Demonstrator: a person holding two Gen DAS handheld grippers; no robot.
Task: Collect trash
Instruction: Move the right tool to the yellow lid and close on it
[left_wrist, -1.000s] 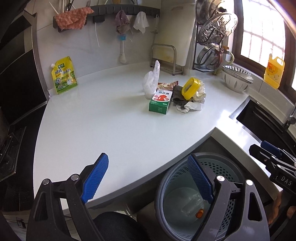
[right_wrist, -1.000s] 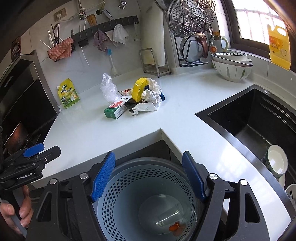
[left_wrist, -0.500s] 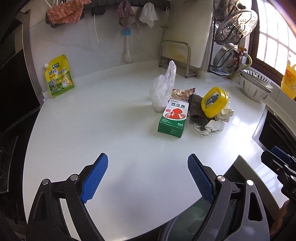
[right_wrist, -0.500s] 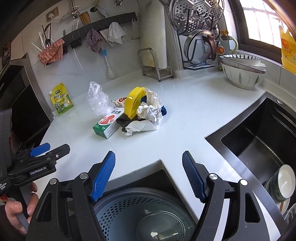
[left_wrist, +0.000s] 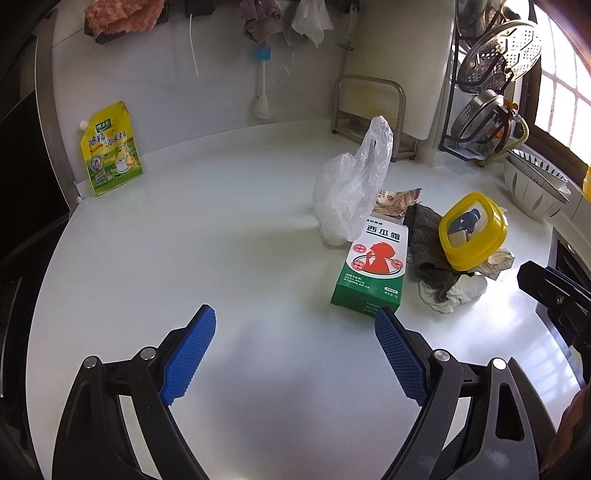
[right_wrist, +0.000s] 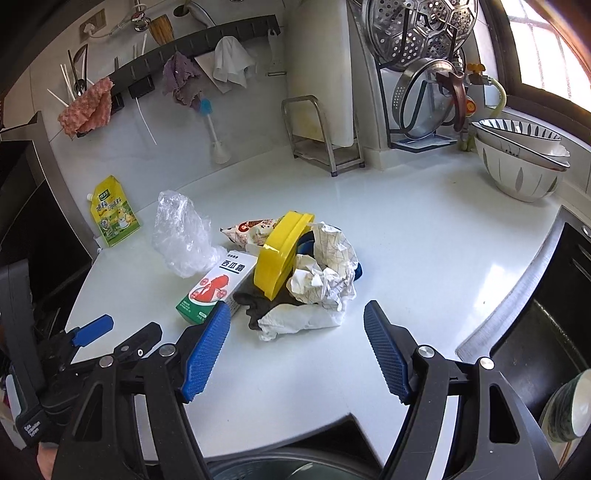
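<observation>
Both the left gripper (left_wrist: 295, 354) and right gripper (right_wrist: 295, 354) hover wide open and empty over the counter (left_wrist: 184, 258), approaching the trash pile (right_wrist: 295, 273); next, one must close on a piece, likely the crumpled paper (right_wrist: 325, 280)

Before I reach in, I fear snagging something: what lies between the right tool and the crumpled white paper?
Only bare white counter, per the right wrist view.
</observation>
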